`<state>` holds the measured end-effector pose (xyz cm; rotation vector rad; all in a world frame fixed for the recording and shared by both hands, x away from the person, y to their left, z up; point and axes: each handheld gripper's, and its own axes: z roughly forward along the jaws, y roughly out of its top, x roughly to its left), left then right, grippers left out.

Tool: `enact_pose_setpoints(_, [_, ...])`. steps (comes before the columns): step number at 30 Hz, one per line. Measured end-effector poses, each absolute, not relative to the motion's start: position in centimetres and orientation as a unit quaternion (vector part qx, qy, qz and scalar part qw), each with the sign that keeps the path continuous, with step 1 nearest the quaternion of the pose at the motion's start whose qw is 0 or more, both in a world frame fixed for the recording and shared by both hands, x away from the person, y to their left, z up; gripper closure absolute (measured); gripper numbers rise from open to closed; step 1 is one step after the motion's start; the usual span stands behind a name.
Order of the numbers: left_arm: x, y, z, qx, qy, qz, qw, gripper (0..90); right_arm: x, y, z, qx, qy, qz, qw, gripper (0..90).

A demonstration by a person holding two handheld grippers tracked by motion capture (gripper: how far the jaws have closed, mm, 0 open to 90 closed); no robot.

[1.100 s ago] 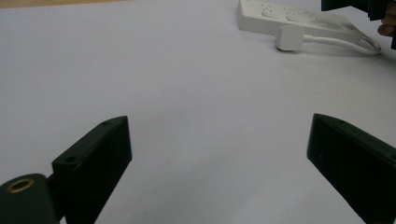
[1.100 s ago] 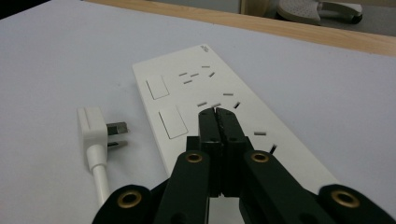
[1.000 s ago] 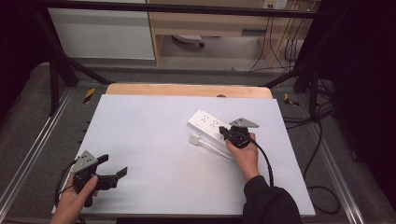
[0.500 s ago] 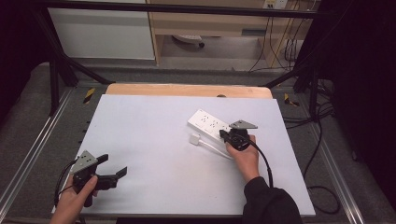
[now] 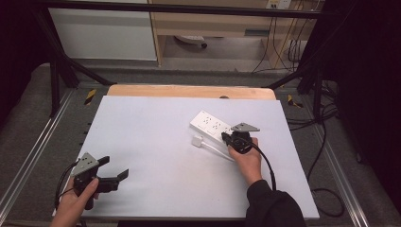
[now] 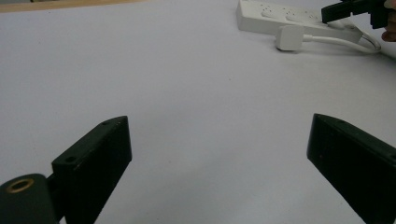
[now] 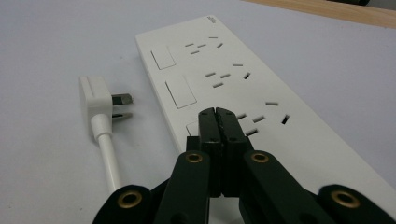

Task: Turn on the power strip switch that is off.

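White tabletop [image 5: 156,142] with a wooden strip along its far edge, dark floor and cables around. One white power strip [image 5: 213,125] on it, right of centre; one white plug [image 5: 196,140] on a white cable [image 5: 215,150] just beside its near side; two grippers. Strip flat and rectangular, three socket groups in a row, each with a square rocker switch beside it, seen in the right gripper view [image 7: 243,84]. Long axis diagonal, running from far-left to near-right across the table. Plug [image 7: 95,98] lying flat, two flat prongs aimed at the strip's side, not inserted. Right gripper [image 7: 218,122] over the near end of the strip, jaws pressed together with nothing between, tips at the nearest switch. Left gripper [image 5: 116,175] well apart at the near-left corner, jaws spread wide and empty
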<state>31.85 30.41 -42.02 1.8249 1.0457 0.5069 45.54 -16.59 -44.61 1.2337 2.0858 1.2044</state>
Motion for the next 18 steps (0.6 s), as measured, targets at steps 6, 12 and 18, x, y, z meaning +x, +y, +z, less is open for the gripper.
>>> enact_pose_setpoints(6, [31.73,30.34,-41.98,0.747,0.423,0.206,0.470,6.7,45.35,-16.58,-44.66,0.443,0.752,0.435,0.220,90.0])
enact_pose_setpoints(12, [31.70,30.34,-41.96,0.747,0.422,0.208,0.470,6.6,45.27,-16.49,-44.71,0.441,0.752,0.435,0.224,90.0])
enact_pose_setpoints(18, [31.69,30.33,-41.96,0.748,0.422,0.207,0.469,6.6,45.24,-16.49,-44.73,0.439,0.754,0.433,0.226,90.0])
